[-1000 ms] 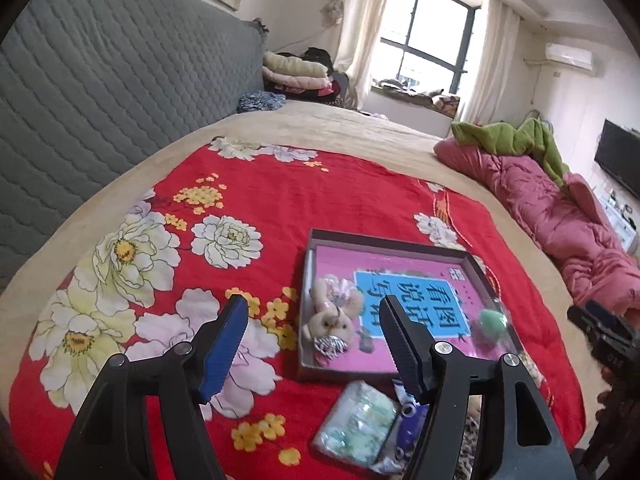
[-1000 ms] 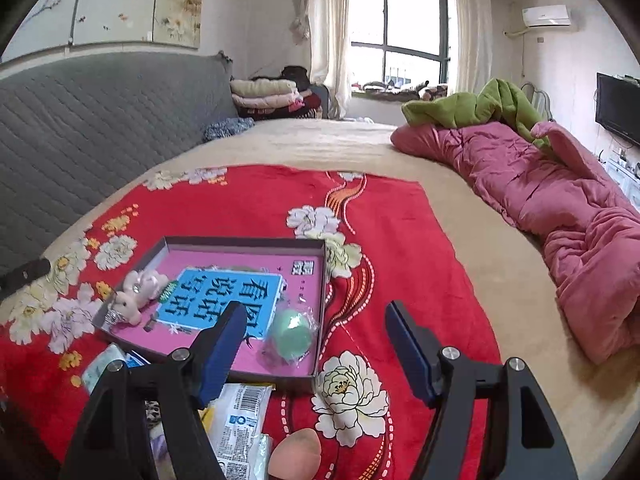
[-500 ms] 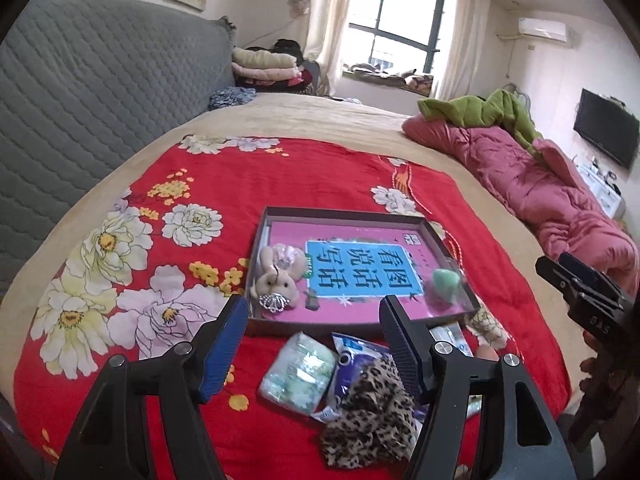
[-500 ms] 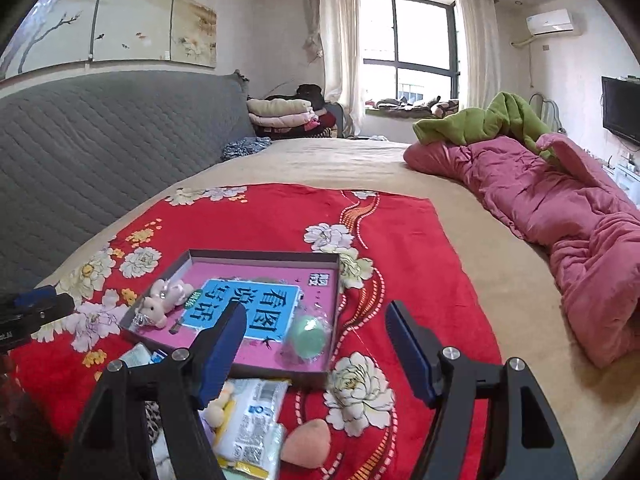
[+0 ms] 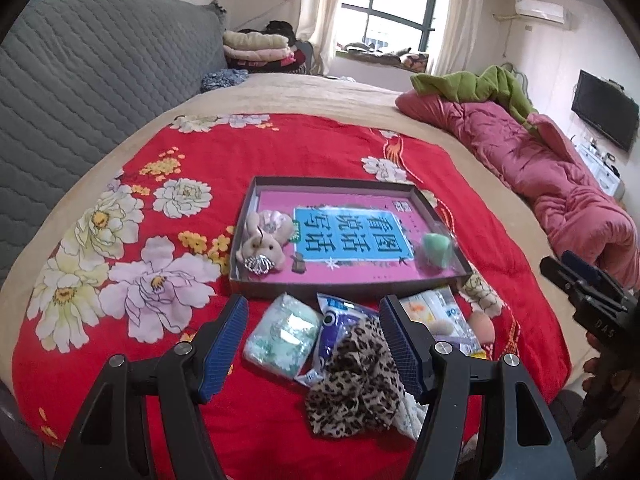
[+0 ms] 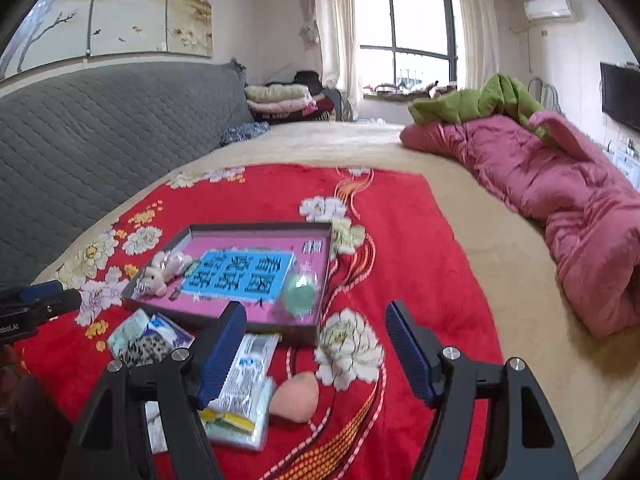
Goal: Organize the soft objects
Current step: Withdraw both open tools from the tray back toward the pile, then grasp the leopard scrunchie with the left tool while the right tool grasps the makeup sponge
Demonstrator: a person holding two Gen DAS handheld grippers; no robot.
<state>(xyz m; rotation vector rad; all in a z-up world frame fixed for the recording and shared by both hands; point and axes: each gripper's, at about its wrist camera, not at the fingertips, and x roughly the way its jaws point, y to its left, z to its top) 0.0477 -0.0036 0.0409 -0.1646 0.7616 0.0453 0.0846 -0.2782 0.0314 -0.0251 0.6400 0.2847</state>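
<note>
Wide bare stretch of red floral blanket (image 5: 304,152) to the left of and beyond the shallow dark tray (image 5: 332,181), free of clutter up to the blanket's far edge, then plain beige bedspread (image 5: 304,92) running to the quilted grey headboard (image 5: 100,68). On the right side, open red plush and beige cover up to the rumpled pink quilt (image 6: 560,184) topped by a green one (image 6: 480,100), well apart from the tray. Tray: rectangular, low upright walls, pink floor with a blue printed label; inside, at its left end, a small fuzzy beige plush toy (image 5: 262,244), and at its right end a smooth mint-green egg-shaped sponge (image 5: 436,250) in clear crinkled wrap. Crowded just in front of the tray's near wall: a soft pale-green wrapped pack (image 5: 282,336), a glossy blue-and-white pouch (image 5: 340,320), a ruffled leopard-print scrunchie (image 5: 356,384), a flat clear printed packet (image 6: 244,384), and a matte peach teardrop sponge (image 6: 294,396) just beside that packet, apart from the tray. Left gripper (image 5: 314,344) hanging over the pack, pouch and scrunchie, ribbed blue pads spread wide, pressing on nothing. Right gripper (image 6: 316,344) likewise spread wide and empty, above the packet, the peach sponge and a white printed flower, near the tray's near right corner.
</note>
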